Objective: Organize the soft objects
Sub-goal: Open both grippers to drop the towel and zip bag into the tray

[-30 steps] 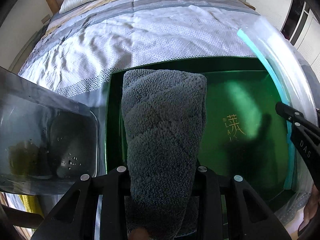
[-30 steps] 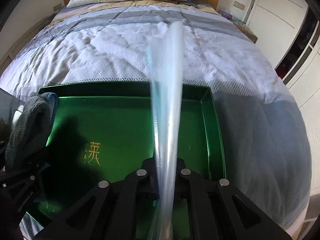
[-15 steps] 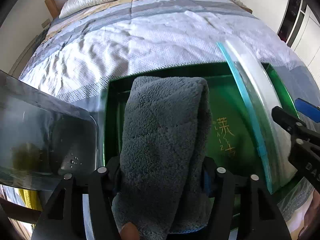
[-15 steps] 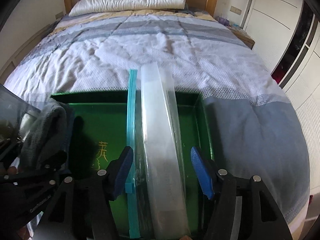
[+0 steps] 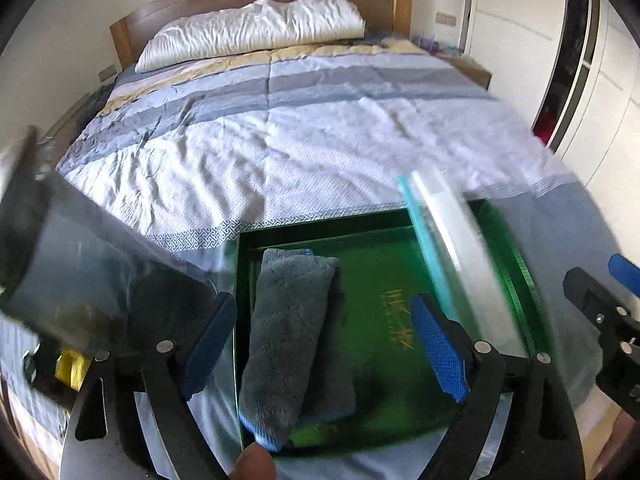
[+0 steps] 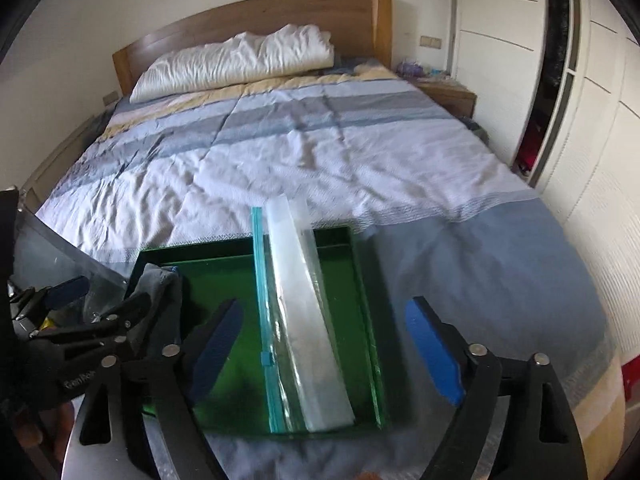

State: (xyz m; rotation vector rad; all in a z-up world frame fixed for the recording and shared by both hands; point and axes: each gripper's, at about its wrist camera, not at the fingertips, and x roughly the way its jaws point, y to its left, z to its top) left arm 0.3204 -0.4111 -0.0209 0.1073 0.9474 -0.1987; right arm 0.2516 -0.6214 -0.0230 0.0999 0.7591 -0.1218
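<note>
A folded grey towel (image 5: 292, 332) with a blue edge lies along the left side of a green tray (image 5: 384, 364) on the bed. A folded clear zip bag (image 6: 304, 320) with a teal strip lies along the right side of the tray (image 6: 224, 264); it also shows in the left wrist view (image 5: 456, 264). My left gripper (image 5: 320, 348) is open and empty above the towel. My right gripper (image 6: 320, 348) is open and empty above the bag. The towel's end shows in the right wrist view (image 6: 156, 284).
The tray sits at the foot of a bed with a striped quilt (image 5: 304, 140) and a white pillow (image 5: 256, 28). A clear plastic bin (image 5: 80, 276) stands left of the tray. White wardrobe doors (image 6: 592, 112) are on the right.
Both grippers have opened, letting go of the towel and the zip bag, which now lie in the tray. Both grippers have pulled back and up from the tray.
</note>
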